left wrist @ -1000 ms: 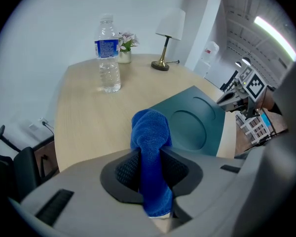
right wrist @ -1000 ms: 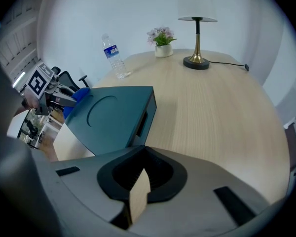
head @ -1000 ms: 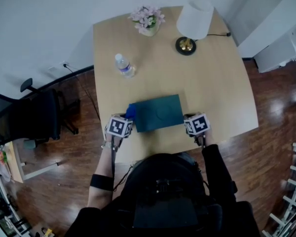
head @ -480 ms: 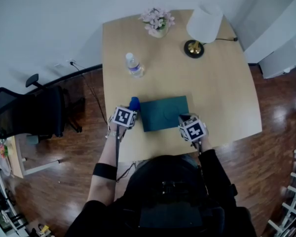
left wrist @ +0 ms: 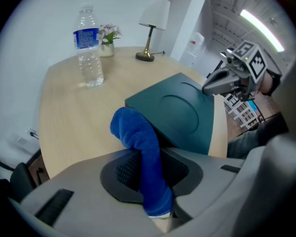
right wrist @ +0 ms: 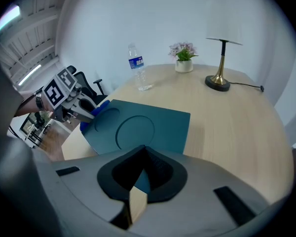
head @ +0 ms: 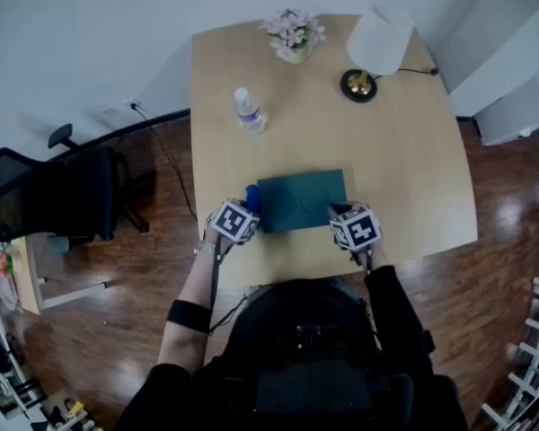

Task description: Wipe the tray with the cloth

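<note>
Left gripper view: cloth [left wrist: 139, 143] between fingers [left wrist: 122, 170].

L gripper [head: 245, 207] w/ cloth [head: 252, 194] dropped back beside tray [head: 303, 200] left edge.

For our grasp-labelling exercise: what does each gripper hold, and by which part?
The left gripper pinches the blue cloth by one end; the right gripper clamps the teal tray by its near edge.
</note>
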`<state>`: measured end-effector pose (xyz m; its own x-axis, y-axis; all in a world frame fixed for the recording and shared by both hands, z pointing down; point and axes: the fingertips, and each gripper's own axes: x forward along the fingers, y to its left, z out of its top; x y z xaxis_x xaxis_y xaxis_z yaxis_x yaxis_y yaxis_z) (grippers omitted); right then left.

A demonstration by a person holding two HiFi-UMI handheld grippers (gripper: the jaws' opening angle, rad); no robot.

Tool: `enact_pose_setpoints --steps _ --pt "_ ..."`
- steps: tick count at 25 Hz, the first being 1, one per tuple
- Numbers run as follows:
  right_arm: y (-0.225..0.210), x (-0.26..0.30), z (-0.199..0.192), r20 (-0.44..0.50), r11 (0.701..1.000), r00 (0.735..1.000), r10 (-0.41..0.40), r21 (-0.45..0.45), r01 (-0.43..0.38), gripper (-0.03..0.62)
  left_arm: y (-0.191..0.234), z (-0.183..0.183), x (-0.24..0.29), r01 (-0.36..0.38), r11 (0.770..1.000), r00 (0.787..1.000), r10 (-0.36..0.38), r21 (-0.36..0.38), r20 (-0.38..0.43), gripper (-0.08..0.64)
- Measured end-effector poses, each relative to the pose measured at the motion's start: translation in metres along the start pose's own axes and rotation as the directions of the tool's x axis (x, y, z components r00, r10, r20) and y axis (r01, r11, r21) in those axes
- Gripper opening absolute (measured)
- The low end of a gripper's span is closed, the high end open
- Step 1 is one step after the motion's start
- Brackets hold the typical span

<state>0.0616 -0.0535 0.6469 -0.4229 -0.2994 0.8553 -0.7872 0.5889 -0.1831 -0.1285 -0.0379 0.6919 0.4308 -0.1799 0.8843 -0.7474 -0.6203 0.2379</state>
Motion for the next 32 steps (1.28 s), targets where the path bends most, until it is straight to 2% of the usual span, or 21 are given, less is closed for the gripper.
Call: enact_pose_setpoints --steps 11,14,17,19,22,24,27,29,32 --pt "0.001 -0.001 0.001 0.023 1.0 1.0 0.005 0.022 -0.005 0.008 -0.071 -0.063 -0.009 0.078 0.995 0.995 -0.074 0.057 -0.059 0.094" --pt "0.0 -0.001 0.001 0.027 1.0 1.0 0.009 0.027 -0.01 0.008 -0.095 -0.075 -0.013 0.135 0.989 0.989 -0.13 0.066 -0.067 0.094" --pt "0.001 -0.001 0.001 0.03 0.999 0.999 0.021 0.039 -0.022 0.008 -0.11 -0.094 -0.021 0.18 0.979 0.979 -0.169 0.095 -0.11 0.094" --pt "0.003 -0.001 0.001 0.035 0.998 0.999 0.031 0.046 -0.032 0.008 -0.098 -0.107 -0.026 0.166 0.98 0.978 -0.15 0.105 -0.143 0.094" --pt "0.004 -0.002 0.003 0.042 0.998 0.998 0.037 0.053 -0.039 0.008 -0.047 -0.102 -0.037 0.067 0.995 0.99 -0.057 0.078 -0.13 0.094" --pt "0.003 -0.003 0.004 0.047 0.998 0.998 0.037 0.055 -0.039 0.008 -0.001 -0.077 -0.044 -0.033 0.998 0.996 0.038 0.058 -0.081 0.094" --pt "0.003 -0.003 0.004 0.051 0.997 0.998 0.037 0.063 -0.04 0.008 0.056 -0.025 -0.043 -0.148 0.988 0.989 0.148 0.037 -0.002 0.094" --pt "0.003 -0.003 0.005 0.053 0.997 0.998 0.037 0.067 -0.041 0.008 0.076 0.002 -0.031 -0.162 0.986 0.987 0.161 0.037 0.017 0.095" --pt "0.002 -0.003 0.004 0.049 0.997 0.998 0.032 0.069 -0.035 0.008 0.077 0.02 -0.003 -0.1 0.994 0.995 0.101 0.048 -0.014 0.095"
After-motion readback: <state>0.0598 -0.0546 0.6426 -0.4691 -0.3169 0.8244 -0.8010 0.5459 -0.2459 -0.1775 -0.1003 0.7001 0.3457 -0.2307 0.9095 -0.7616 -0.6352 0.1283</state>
